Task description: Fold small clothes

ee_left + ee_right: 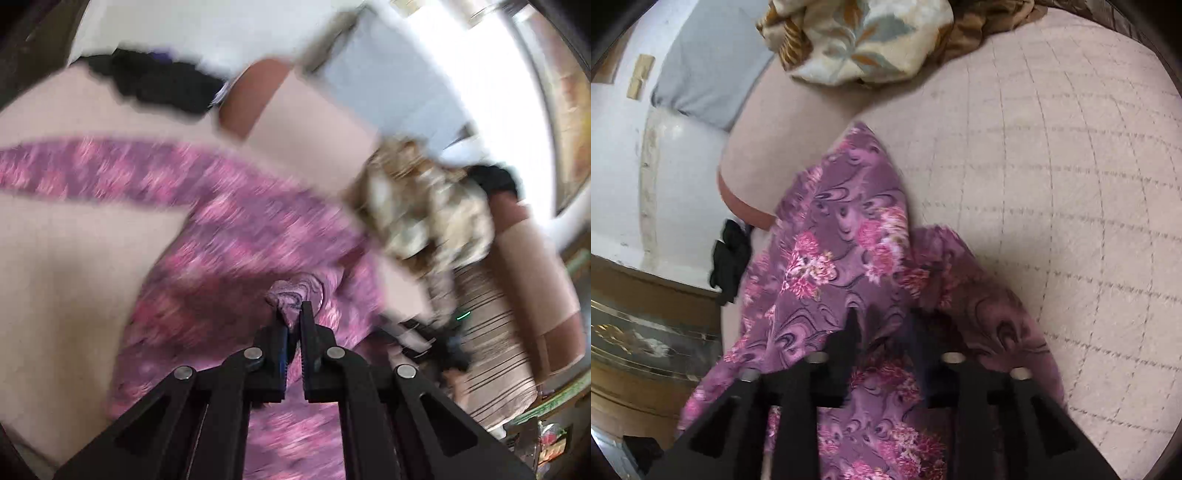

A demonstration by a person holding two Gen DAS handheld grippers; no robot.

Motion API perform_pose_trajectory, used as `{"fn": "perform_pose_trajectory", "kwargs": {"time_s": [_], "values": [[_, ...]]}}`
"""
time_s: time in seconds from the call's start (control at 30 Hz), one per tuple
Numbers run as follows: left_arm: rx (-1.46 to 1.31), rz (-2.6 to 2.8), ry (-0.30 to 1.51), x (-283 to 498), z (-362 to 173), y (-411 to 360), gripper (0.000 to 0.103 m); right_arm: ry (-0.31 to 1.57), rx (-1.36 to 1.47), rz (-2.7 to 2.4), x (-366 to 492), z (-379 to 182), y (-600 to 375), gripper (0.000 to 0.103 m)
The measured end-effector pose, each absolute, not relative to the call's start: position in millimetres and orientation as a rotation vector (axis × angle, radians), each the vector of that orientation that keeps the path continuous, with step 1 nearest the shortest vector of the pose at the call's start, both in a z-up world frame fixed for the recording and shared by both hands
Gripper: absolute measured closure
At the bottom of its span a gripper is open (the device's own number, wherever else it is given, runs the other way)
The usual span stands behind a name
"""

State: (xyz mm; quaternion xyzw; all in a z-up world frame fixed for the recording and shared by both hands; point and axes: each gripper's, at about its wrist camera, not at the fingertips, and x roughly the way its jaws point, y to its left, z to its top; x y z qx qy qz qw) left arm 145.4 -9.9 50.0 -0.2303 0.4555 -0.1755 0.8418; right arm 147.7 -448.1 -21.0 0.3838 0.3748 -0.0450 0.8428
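Observation:
A purple garment with pink flowers [229, 229] lies on the beige quilted bed [66, 236]. My left gripper [293, 314] is shut on a bunched edge of this garment, and the view is blurred by motion. In the right wrist view the same garment [831, 251] hangs and drapes over the bed [1052, 184]. My right gripper [882, 321] sits over the cloth with its fingers apart; cloth lies between and under them, and no pinch shows.
A cream leaf-patterned cloth [857, 37] lies bunched at the far side of the bed, also in the left wrist view [424, 210]. A dark garment [155, 81] lies at the bed's edge. A grey pillow [705, 70] and wooden furniture [646, 332] stand beside the bed.

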Motion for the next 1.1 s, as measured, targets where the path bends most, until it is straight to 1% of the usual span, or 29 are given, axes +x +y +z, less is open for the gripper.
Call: {"fn": "perform_pose_trajectory", "kwargs": {"time_s": [0.07,0.1,0.17,0.23,0.3,0.37,0.43,0.47,0.5,0.53,0.6,0.63,0.67,0.73,0.8,0.83,0.87,0.9,0.93,0.97,1.07,1.1], "values": [[-0.495,-0.339,1.196,166.7,4.4,-8.7,0.096,0.813,0.791,-0.114,148.7,-24.0,-446.3,0.027],[-0.486,-0.322,1.253,171.6,-9.1,-10.2,0.096,0.812,0.79,-0.136,147.1,-25.1,-448.5,0.027],[-0.455,-0.292,1.265,175.0,-24.9,-8.8,0.095,0.799,0.797,-0.163,142.8,-24.0,-453.2,0.027],[-0.401,-0.237,1.249,177.5,-31.2,-8.1,0.085,0.759,0.811,-0.169,135.2,-18.3,-457.5,0.027],[-0.433,-0.241,1.244,179.6,-35.5,-7.0,0.081,0.734,0.818,-0.164,128.6,-13.9,-458.1,0.027],[-0.457,-0.262,1.267,183.0,-41.9,-9.3,0.08,0.738,0.793,-0.169,132.7,-13.7,-457.3,0.028],[-0.425,-0.241,1.245,180.2,-39.5,-11.8,0.08,0.776,0.815,-0.159,147.3,-25.0,-460.3,0.038],[-0.399,-0.228,1.227,180.2,-37.8,-13.2,0.08,0.786,0.829,-0.155,155.4,-27.6,-459.7,0.05],[-0.387,-0.217,1.218,176.9,-37.2,-10.9,0.082,0.793,0.849,-0.151,159.2,-32.9,-463.1,0.058],[-0.382,-0.203,1.208,175.2,-36.9,-9.0,0.088,0.791,0.87,-0.149,160.6,-37.9,-468.1,0.061],[-0.355,-0.193,1.208,172.2,-36.6,-7.0,0.096,0.761,0.94,-0.134,157.5,-45.6,-479.2,0.072],[-0.341,-0.186,1.198,170.5,-33.0,-8.0,0.097,0.74,0.962,-0.135,154.0,-46.6,-482.6,0.077],[-0.341,-0.188,1.188,169.6,-29.4,-9.0,0.097,0.721,0.969,-0.153,149.6,-46.6,-484.5,0.091],[-0.346,-0.216,1.139,161.8,-9.5,-7.9,0.097,0.666,0.976,-0.162,138.4,-38.3,-485.2,0.093],[-0.329,-0.205,1.099,159.6,0.0,-6.7,0.097,0.613,0.909,-0.194,129.2,-19.4,-478.7,0.094],[-0.299,-0.185,1.093,160.8,-3.3,-8.2,0.097,0.594,0.836,-0.232,128.2,-13.2,-473.3,0.095],[-0.247,-0.158,1.13,164.5,-17.7,-13.3,0.097,0.62,0.762,-0.268,134.4,-14.9,-467.3,0.095],[-0.238,-0.147,1.173,166.9,-29.8,-16.0,0.097,0.696,0.729,-0.297,144.6,-24.8,-464.2,0.095],[-0.268,-0.152,1.231,168.5,-44.6,-15.7,0.097,0.735,0.745,-0.305,148.0,-33.7,-464.2,0.095],[-0.274,-0.149,1.22,167.7,-44.0,-14.3,0.097,0.732,0.779,-0.301,146.1,-39.0,-464.6,0.095],[-0.286,-0.17,1.184,166.6,-29.9,-10.8,0.096,0.708,0.759,-0.309,140.8,-27.2,-464.5,0.094],[-0.3,-0.168,1.184,166.0,-28.5,-9.2,0.093,0.714,0.759,-0.315,140.6,-27.4,-464.5,0.093]]}}
